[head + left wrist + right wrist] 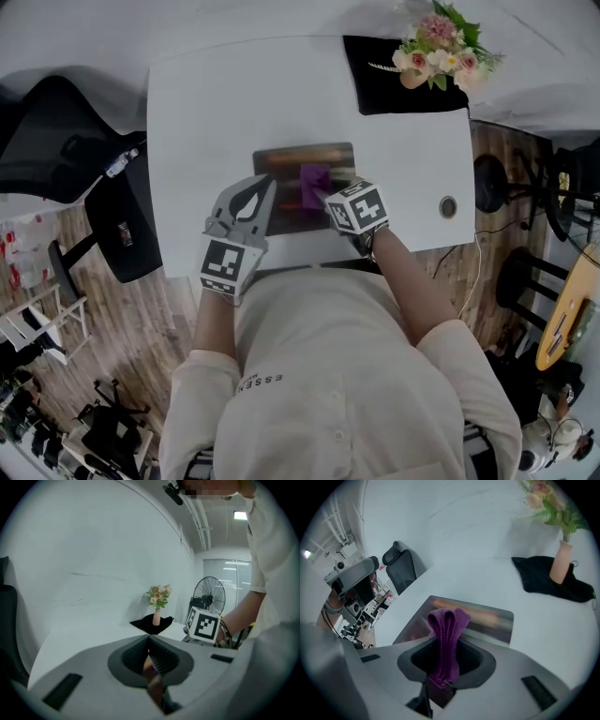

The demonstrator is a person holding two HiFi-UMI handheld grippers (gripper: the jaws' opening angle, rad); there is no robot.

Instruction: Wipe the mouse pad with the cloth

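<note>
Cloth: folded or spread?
Folded. The cloth is doubled into a narrow loop, clamped in the right gripper, with the pad behind it.

We see an office: a white desk (216,112), a black swivel chair (56,141) beside it, a standing fan (209,592), and ceiling light panels (240,515).

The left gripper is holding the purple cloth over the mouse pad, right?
Wrong gripper. It is the right gripper that is holding the purple cloth over the mouse pad. The right gripper view shows the folded cloth pinched between its jaws, with the pad lying on the white table just beyond it.
</note>
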